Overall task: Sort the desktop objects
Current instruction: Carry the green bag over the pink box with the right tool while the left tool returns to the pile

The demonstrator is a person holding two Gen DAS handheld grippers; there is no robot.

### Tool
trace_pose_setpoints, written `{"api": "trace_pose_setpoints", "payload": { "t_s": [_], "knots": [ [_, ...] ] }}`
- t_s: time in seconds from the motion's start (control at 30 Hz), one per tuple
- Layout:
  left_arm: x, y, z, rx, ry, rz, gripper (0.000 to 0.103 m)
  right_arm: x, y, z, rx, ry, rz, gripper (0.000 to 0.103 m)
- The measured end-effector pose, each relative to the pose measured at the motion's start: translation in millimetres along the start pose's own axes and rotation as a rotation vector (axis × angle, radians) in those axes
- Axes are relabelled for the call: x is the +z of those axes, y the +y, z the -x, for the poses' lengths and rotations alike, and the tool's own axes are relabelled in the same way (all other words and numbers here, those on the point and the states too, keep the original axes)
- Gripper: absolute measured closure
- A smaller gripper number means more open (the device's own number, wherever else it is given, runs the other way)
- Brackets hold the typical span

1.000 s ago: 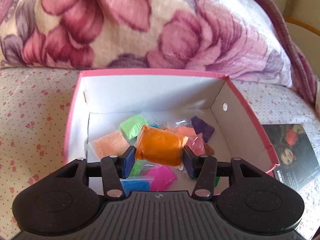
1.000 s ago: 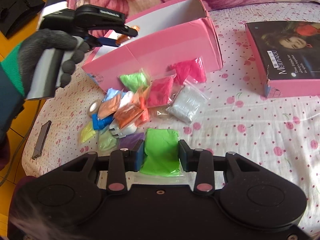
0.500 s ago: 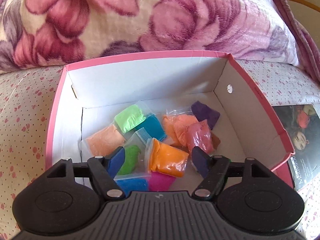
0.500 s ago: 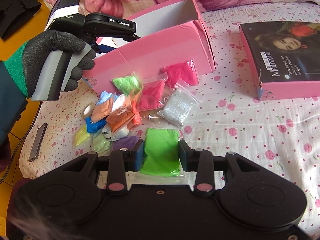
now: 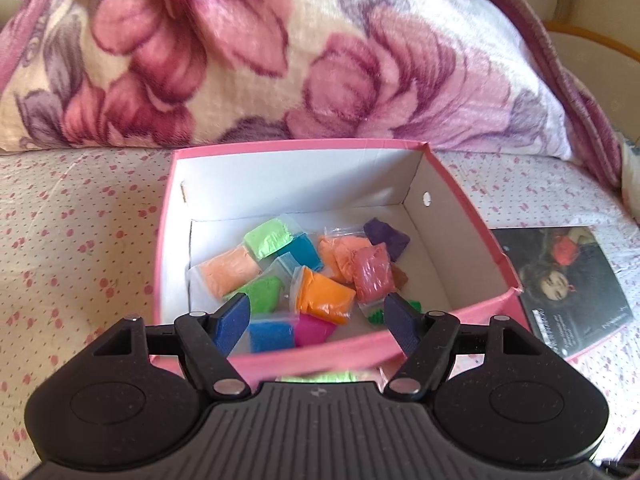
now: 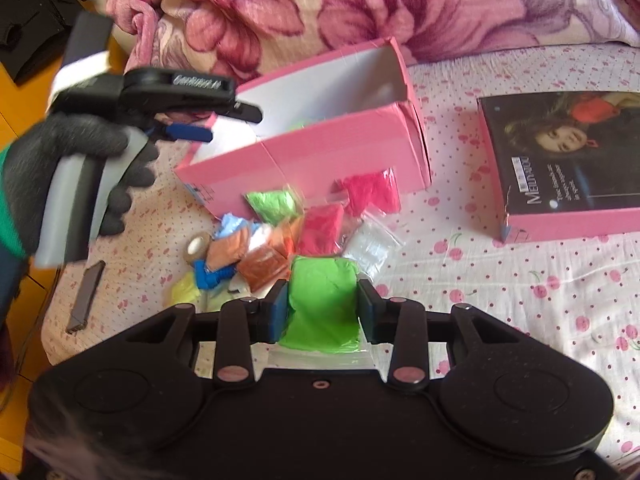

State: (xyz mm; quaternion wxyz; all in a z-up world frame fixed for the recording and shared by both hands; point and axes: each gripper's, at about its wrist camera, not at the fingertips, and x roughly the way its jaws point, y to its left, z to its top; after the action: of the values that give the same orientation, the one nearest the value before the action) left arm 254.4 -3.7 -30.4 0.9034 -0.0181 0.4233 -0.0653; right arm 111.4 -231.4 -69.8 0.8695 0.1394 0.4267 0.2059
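Observation:
My left gripper (image 5: 318, 316) is open and empty above the near edge of the pink box (image 5: 472, 220). The orange clay packet (image 5: 326, 294) lies in the box among several coloured packets. In the right wrist view the left gripper (image 6: 192, 132) hovers at the left end of the pink box (image 6: 320, 160). My right gripper (image 6: 322, 306) is shut on a bright green clay packet (image 6: 322, 300), held above the bed. A pile of coloured packets (image 6: 280, 236) lies on the sheet in front of the box.
A floral blanket (image 5: 280, 52) is heaped behind the box. The box lid with a girl's picture (image 6: 560, 160) lies to the right. A tape roll (image 6: 196, 246) and a dark flat bar (image 6: 86, 300) lie near the bed's left edge.
My left gripper opened and dropped the orange packet into the box, then drew back toward the near wall. My right gripper kept hold of the green packet and moved closer to the pile.

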Motion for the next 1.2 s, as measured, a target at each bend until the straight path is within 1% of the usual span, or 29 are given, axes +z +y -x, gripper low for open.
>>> {"api": "trace_pose_setpoints", "payload": {
  "t_s": [0.17,0.33,0.4,0.47,0.5,0.53,0.6,0.77,0.83,0.93,1.07,1.2],
  "knots": [
    [-25,2,38,-0.025,-0.044,0.03,0.029,4,10,12,-0.01,-0.019,0.035,0.067],
    [-60,9,71,-0.038,-0.098,0.058,0.017,9,20,19,-0.025,-0.033,0.076,0.067],
    [-77,11,81,-0.034,-0.112,0.058,0.016,13,23,20,-0.033,-0.033,0.093,0.067],
    [-95,12,88,-0.039,-0.127,0.045,0.011,17,27,20,-0.043,-0.032,0.113,0.067],
    [-104,12,90,-0.045,-0.126,0.044,0.004,19,29,19,-0.05,-0.032,0.126,0.067],
    [-114,13,91,-0.051,-0.119,0.051,0.0,21,32,19,-0.057,-0.033,0.139,0.067],
    [-131,15,91,-0.063,-0.094,0.065,0.0,26,36,17,-0.067,-0.033,0.156,0.067],
    [-165,18,89,-0.018,-0.093,0.097,0.0,37,49,9,-0.109,-0.026,0.22,0.067],
    [-170,20,87,-0.015,-0.091,0.115,0.0,42,53,5,-0.133,-0.027,0.244,0.067],
    [-176,18,79,0.008,-0.068,0.079,0.0,51,59,-4,-0.175,-0.03,0.277,0.067],
    [-183,19,68,0.013,-0.052,0.058,0.0,63,64,-15,-0.201,-0.03,0.301,0.067],
    [-189,16,62,0.021,-0.064,0.019,0.0,77,67,-25,-0.212,-0.032,0.315,0.067]
  ]
}}
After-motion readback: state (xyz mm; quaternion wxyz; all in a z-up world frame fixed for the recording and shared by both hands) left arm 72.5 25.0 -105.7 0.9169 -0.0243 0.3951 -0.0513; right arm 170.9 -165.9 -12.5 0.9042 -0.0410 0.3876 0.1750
